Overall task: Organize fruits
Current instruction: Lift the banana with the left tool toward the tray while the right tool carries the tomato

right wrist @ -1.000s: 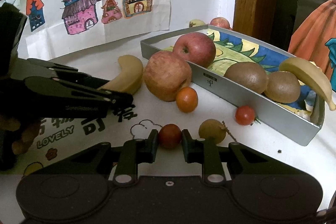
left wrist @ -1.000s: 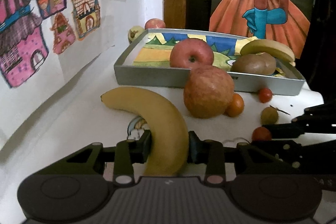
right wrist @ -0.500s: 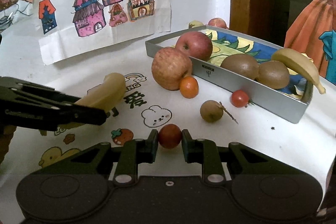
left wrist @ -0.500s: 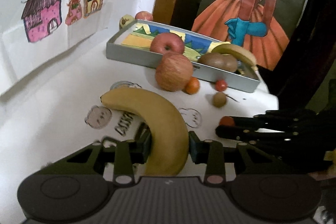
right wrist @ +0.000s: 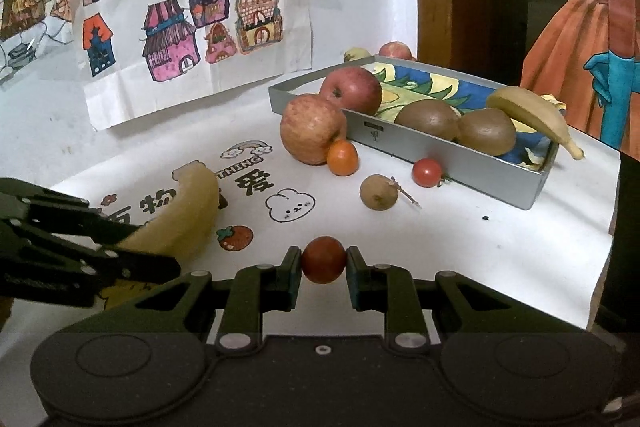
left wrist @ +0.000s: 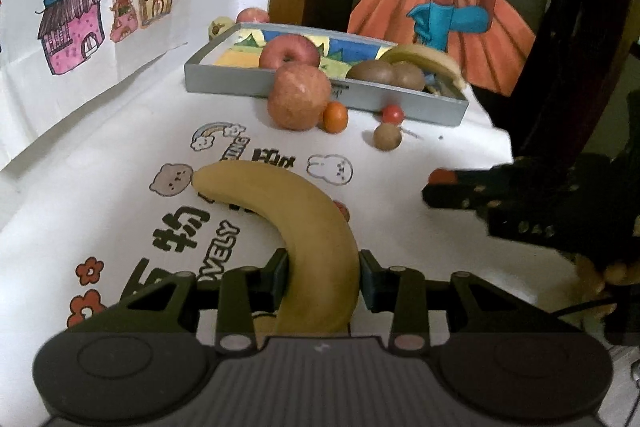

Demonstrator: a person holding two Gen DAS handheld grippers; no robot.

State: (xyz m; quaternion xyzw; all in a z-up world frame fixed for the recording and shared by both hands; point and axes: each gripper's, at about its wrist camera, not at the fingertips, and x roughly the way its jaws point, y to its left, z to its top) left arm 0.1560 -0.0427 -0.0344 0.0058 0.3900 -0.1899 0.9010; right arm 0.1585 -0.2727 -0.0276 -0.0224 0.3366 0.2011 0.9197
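My left gripper [left wrist: 323, 277] is shut on a yellow banana [left wrist: 304, 223], held above the printed tablecloth; the same banana [right wrist: 188, 211] shows at the left of the right wrist view. My right gripper [right wrist: 323, 265] is shut on a small red tomato [right wrist: 323, 259], which peeks out at the tip of the black fingers [left wrist: 460, 187] in the left wrist view. The grey tray [right wrist: 404, 137] farther back holds a red apple [right wrist: 352, 90], two kiwis [right wrist: 430, 119] and a banana [right wrist: 532, 115]. In front of it lie a big apple [right wrist: 312, 129], an orange fruit [right wrist: 342, 158], a cherry tomato [right wrist: 427, 172] and a brown round fruit [right wrist: 378, 192].
Two more fruits [right wrist: 394, 49] sit behind the tray against the wall. House drawings [right wrist: 188, 23] hang on the wall to the left. The table edge [right wrist: 596, 267] drops off at the right, next to a dark chair frame [left wrist: 572, 39].
Both grippers have drawn back from the tray and risen, each keeping its fruit. The tray and loose fruits now look smaller and farther away.
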